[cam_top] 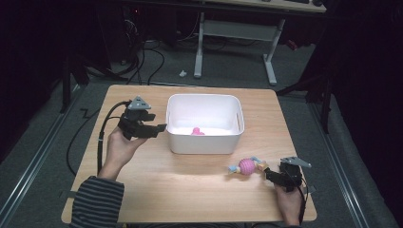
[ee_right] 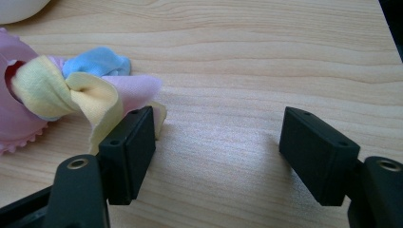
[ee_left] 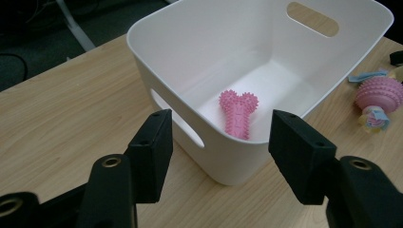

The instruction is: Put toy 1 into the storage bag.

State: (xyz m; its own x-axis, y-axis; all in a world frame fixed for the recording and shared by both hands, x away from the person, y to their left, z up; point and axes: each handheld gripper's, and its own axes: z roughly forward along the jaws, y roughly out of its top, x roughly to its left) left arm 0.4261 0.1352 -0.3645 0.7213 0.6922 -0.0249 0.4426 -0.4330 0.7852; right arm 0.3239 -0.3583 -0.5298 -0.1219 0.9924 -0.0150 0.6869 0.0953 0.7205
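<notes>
So, the job in hand looks like putting toys into the white bin [cam_top: 205,124], and the one left out is the pink ball toy [cam_top: 246,166] with the cloth tails, lying on the surface [cam_top: 180,190] in front of the bin's right corner. A pink spiky bone toy [ee_left: 238,113] is already lying on the bin floor.

The right gripper [ee_right: 216,142] is down at surface level with its jaws spread wide and nothing between them. In the right gripper view the yellow and pink cloth tail [ee_right: 90,95] lies just by the left jaw, maybe brushing it, but it's off to the side rather than in the gap. The left gripper [ee_left: 221,137] is also wide open and empty, hanging by the bin's left wall and looking in over the rim.

How I'd do the grab: slide the right gripper sideways toward the toy so the knot of cloth sits properly between the jaws, then close. Going for the cloth tail seems easier than the round nubby ball, which looks like it could squirt out or roll. Pinch close to the ball so it doesn't swing much on the lift, and clear the bin rim before letting go. The left gripper could steady the bin wall if it slides.
</notes>
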